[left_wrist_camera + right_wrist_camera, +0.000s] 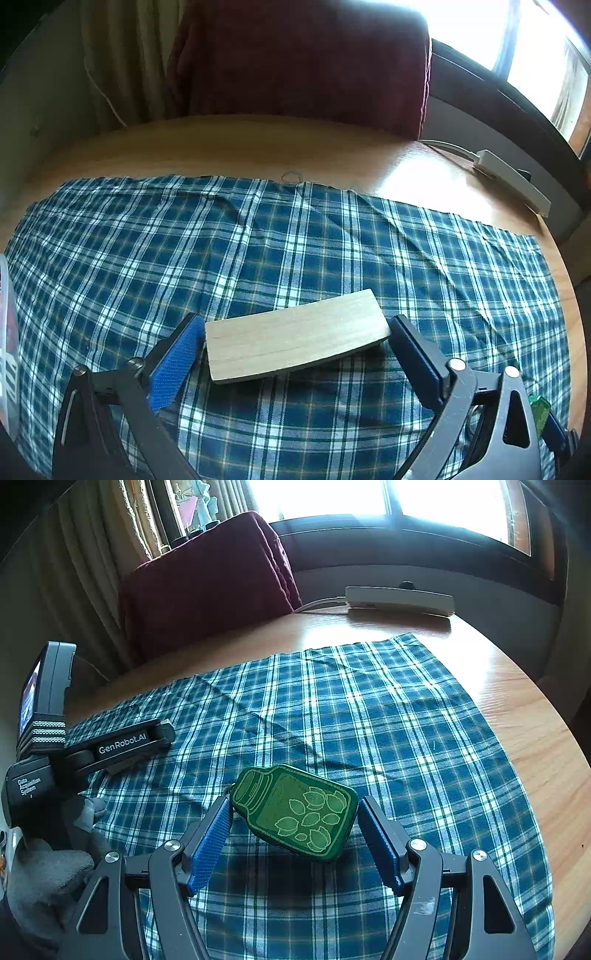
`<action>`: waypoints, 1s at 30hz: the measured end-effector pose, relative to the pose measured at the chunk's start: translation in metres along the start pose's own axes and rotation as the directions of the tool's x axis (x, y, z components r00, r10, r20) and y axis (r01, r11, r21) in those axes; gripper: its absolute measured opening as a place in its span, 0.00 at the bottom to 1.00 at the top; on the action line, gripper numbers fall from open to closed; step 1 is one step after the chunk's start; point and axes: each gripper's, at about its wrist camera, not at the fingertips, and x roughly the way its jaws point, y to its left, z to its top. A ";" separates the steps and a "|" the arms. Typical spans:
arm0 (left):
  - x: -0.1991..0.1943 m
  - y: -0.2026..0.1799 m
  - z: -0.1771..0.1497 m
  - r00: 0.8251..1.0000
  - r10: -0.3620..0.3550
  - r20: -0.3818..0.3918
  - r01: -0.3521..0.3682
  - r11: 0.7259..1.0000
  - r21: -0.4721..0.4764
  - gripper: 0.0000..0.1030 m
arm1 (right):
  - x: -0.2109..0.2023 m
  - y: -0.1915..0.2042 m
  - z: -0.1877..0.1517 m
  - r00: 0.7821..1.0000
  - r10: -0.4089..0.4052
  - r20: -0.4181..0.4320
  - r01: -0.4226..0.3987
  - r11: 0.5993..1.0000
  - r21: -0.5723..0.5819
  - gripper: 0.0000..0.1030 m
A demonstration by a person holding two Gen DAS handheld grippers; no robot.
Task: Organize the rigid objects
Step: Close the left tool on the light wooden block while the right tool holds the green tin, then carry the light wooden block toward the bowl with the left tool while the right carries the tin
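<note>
While both lie on the plaid cloth [369, 716], left tool [295, 334] agape around wooden block [295, 338], right tool [293, 814] agape around green tin [299, 812]

Black gripper [293, 836] frames, blue pads [208, 849], silver screws, grey glove [44, 875]

1. A checked cloth [295, 240] lies spread on a round wooden table [229, 147].
2. A wooden block [295, 336] lies on the cloth, between the fingers of the left gripper [295, 339].
3. A jar-shaped tin [295, 812] lies on the cloth, between the fingers of the right gripper [293, 823].
4. In the right wrist view, the left gripper sits to the left of the tin.
5. A power strip [399, 600] rests on the bare table behind the cloth, at the right.
6. A draped chair back [207, 587] stands behind the table.
</note>
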 end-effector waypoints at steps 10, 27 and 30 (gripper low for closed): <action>-0.025 0.008 -0.009 0.998 0.031 0.056 -0.034 0.999 0.035 0.93 | -0.003 0.000 0.000 1.000 0.007 0.013 -0.007 1.000 0.000 0.71; -0.104 0.043 -0.044 0.969 0.126 0.211 -0.146 0.986 0.083 0.93 | -0.008 0.004 -0.002 0.998 0.001 0.056 0.000 1.000 -0.014 0.71; -0.111 0.045 -0.046 0.967 0.125 0.224 -0.146 0.986 0.080 0.93 | -0.009 0.004 -0.002 0.998 -0.006 0.064 0.007 1.000 -0.017 0.71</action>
